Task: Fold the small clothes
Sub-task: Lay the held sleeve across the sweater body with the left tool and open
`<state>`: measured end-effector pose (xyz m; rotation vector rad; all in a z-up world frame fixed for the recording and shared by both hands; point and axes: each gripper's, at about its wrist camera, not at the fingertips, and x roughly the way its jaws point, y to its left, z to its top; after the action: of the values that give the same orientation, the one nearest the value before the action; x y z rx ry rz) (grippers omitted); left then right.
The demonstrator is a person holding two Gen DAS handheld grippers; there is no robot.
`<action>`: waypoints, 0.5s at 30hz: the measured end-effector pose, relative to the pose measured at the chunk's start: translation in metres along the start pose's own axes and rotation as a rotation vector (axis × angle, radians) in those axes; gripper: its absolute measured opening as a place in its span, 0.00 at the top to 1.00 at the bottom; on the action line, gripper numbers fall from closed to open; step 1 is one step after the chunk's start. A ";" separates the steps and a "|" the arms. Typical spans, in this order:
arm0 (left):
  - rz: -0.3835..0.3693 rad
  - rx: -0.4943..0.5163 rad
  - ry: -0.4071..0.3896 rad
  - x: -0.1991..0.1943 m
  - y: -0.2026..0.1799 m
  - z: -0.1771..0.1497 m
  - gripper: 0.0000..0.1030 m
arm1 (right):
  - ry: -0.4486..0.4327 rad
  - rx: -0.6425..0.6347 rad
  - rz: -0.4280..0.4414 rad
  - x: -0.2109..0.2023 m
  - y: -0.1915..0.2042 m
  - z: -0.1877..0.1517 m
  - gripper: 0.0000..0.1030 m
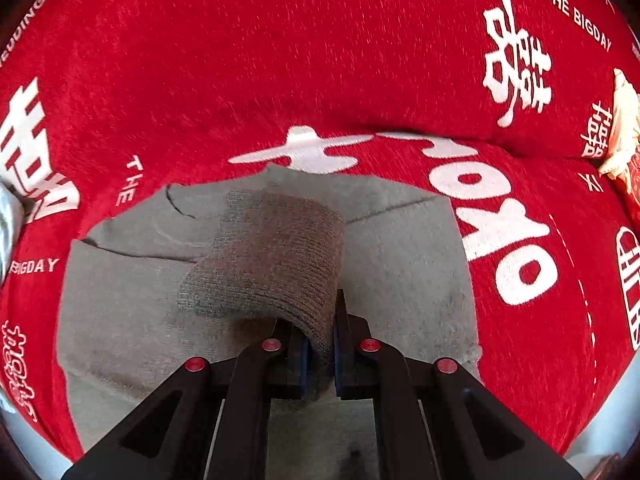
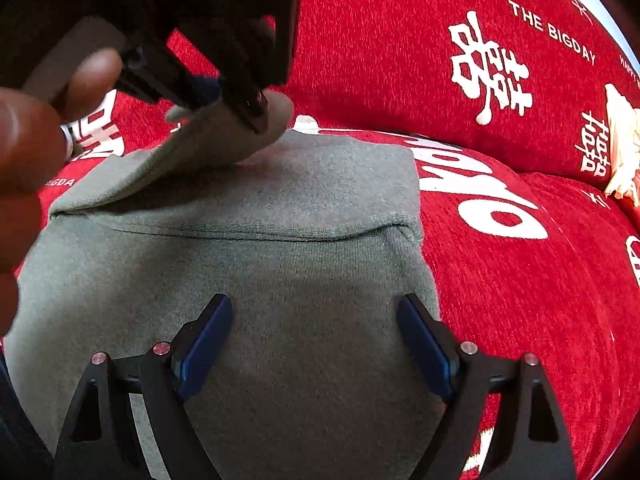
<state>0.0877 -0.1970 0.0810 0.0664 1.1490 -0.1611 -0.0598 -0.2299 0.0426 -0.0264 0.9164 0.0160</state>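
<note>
Lettering "THE BIGDAY" is printed on the red cover (image 1: 360, 60); grey garment's sleeve (image 1: 276, 256) is clamped by the left gripper (image 1: 322, 344); right gripper (image 2: 316, 320) is spread wide, empty, above the grey garment (image 2: 300, 280).

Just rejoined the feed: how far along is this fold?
Done: the grey knitted garment lies flat on the red printed cover, one crosswise fold showing. In hand: the left gripper pinches its ribbed sleeve end, lifted over the body. Left: laying it down; the right gripper is open.
</note>
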 end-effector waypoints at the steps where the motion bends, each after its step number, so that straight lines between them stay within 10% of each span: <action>1: -0.007 0.002 0.002 0.002 0.000 0.000 0.91 | -0.001 0.000 0.000 0.000 0.000 0.000 0.15; 15: -0.124 0.038 -0.006 0.025 -0.004 -0.011 0.91 | -0.020 0.001 0.004 0.000 -0.001 -0.002 0.15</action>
<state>0.0868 -0.2018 0.0535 0.0278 1.1447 -0.2933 -0.0613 -0.2311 0.0416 -0.0234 0.8969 0.0190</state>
